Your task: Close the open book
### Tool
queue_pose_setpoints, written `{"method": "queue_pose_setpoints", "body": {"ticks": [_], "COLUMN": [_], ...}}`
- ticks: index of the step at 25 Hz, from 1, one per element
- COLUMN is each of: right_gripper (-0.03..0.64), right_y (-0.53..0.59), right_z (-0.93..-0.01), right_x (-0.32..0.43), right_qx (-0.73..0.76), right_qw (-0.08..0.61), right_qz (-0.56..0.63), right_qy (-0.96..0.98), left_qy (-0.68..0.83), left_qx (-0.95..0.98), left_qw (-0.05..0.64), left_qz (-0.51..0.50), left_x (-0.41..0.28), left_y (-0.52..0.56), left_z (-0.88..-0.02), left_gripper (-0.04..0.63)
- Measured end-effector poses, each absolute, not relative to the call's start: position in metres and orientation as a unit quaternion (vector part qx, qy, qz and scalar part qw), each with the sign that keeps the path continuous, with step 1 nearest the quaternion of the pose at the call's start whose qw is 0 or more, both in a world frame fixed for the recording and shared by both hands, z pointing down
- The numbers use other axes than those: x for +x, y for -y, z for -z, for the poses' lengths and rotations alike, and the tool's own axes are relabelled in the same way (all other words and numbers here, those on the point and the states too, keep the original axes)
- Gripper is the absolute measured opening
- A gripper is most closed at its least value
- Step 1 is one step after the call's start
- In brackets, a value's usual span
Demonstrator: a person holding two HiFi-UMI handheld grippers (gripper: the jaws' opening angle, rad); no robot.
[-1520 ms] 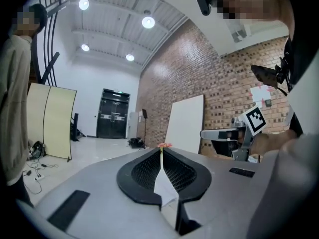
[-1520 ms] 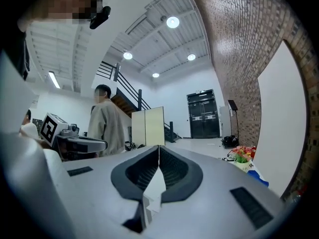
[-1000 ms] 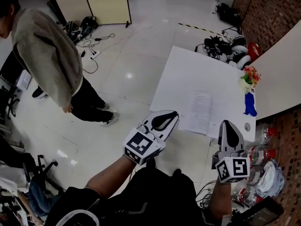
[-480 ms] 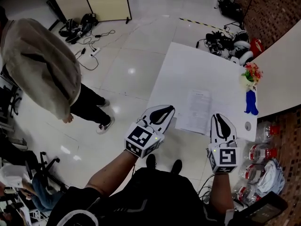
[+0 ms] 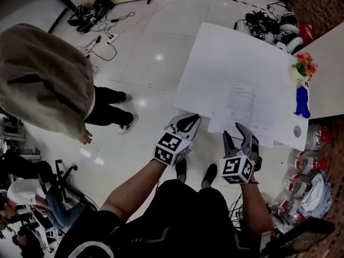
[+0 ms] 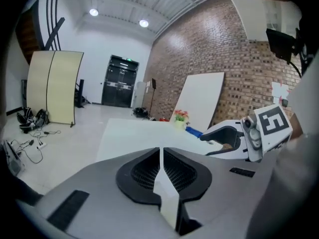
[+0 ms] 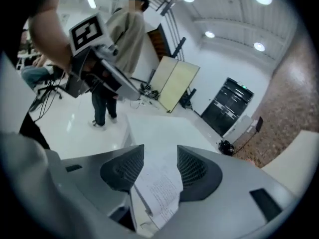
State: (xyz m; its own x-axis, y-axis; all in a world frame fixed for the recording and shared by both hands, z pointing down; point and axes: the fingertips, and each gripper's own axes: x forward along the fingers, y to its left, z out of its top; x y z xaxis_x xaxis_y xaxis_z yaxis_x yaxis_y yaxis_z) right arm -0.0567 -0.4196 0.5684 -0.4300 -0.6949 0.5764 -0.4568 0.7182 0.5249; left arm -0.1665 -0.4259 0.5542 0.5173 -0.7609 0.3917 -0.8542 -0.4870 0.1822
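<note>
The open book (image 5: pixel 250 109) lies flat on the white table (image 5: pixel 226 58), near its front edge, pages up. My right gripper (image 5: pixel 238 131) hangs over the book's near edge. Its jaws have just been opening and now stand open, with nothing pressed between them. In the right gripper view the printed pages (image 7: pixel 160 188) show through the gap of the right gripper (image 7: pixel 160 159). My left gripper (image 5: pixel 188 120) is shut and empty, off the table's near left corner. In the left gripper view the left gripper (image 6: pixel 160 153) has its pads together, and the right gripper (image 6: pixel 234 138) shows beside it.
A person in a beige top (image 5: pixel 48 85) stands on the floor at the left. A flower pot (image 5: pixel 302 66) and a blue object (image 5: pixel 302 102) sit at the table's right edge. Water bottles (image 5: pixel 306 160) stand on the floor at the right. Cables (image 5: pixel 107 34) trail across the floor.
Both grippers have dropped toward the table's front edge. The right gripper has rolled and gone from shut to open. The left gripper stays shut.
</note>
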Motion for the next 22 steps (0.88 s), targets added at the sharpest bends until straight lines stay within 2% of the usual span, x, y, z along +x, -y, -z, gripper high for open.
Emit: {"method": "queue_pose_setpoints", "body": {"ticks": [4, 9, 22], "right_gripper": [0.209, 0.210, 0.209], "right_y": [0.402, 0.398, 0.419], "right_z": [-0.628, -0.679, -0.732], "right_x": [-0.077, -0.083, -0.083], "right_qx": [0.281, 0.273, 0.318], "right_qw": [0.465, 0.536, 0.598], "right_qz": [0.177, 0.227, 0.260], "right_qy": [0.821, 0.766, 0.688], "left_qy": [0.460, 0.435, 0.431], "left_qx": [0.848, 0.854, 0.840], "left_qw": [0.208, 0.231, 0.277], "left_qz": [-0.160, -0.167, -0.179], "left_x": [-0.167, -0.167, -0.182], "left_y": [0.416, 0.396, 0.382], "left_z": [-0.600, -0.639, -0.684], "left_gripper": [0.009, 0.009, 0.009]}}
